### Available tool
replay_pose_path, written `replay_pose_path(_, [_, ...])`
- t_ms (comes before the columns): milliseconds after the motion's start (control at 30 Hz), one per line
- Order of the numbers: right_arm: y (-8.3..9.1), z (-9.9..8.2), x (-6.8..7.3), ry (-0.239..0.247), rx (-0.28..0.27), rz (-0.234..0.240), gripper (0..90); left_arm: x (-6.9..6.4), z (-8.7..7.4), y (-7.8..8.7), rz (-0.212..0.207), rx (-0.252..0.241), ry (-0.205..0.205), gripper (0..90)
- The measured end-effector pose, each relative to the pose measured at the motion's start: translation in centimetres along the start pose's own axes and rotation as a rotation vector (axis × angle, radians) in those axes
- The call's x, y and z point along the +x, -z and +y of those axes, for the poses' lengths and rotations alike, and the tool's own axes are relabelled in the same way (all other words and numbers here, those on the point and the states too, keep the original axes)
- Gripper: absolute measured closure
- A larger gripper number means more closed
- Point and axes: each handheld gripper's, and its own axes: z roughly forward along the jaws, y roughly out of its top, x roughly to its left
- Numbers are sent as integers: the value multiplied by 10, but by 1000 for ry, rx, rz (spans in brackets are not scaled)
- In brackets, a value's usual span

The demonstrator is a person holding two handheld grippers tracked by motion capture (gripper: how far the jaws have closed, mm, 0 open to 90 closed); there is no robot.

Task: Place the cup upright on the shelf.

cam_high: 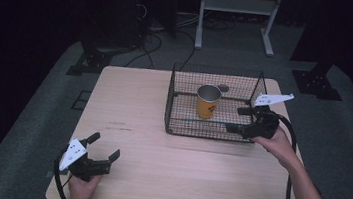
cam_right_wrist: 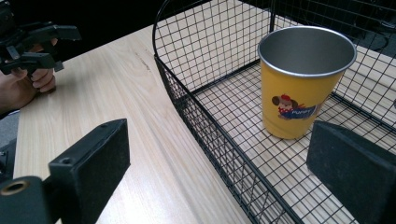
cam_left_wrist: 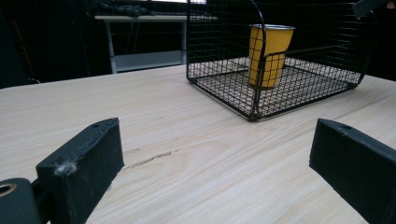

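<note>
A yellow metal cup (cam_high: 208,102) with a cartoon print stands upright inside a black wire basket (cam_high: 169,101) on the far right part of the wooden table (cam_high: 128,104). My right gripper (cam_high: 237,119) is open at the basket's right front corner, one jaw over the basket floor and one outside its wall. From the right gripper view, the cup (cam_right_wrist: 299,88) stands a short way ahead of the right gripper (cam_right_wrist: 219,140), not touched. My left gripper (cam_high: 104,146) rests open and empty near the table's front left edge. It looks across bare wood at the basket (cam_left_wrist: 254,100) and the cup (cam_left_wrist: 270,56).
A small dark round thing (cam_high: 223,89) lies just behind the cup. Bare tabletop stretches between the left gripper and the basket. Beyond the table are a white shelf frame (cam_high: 238,6), loose cables (cam_high: 153,41) and dark stand bases (cam_high: 317,80) on the floor.
</note>
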Motion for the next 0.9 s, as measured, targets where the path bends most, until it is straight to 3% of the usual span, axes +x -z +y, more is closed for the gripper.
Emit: replay_pose_path(900, [4,-28,17,-13,17,21,53,0,0,0,1,0,-2,22])
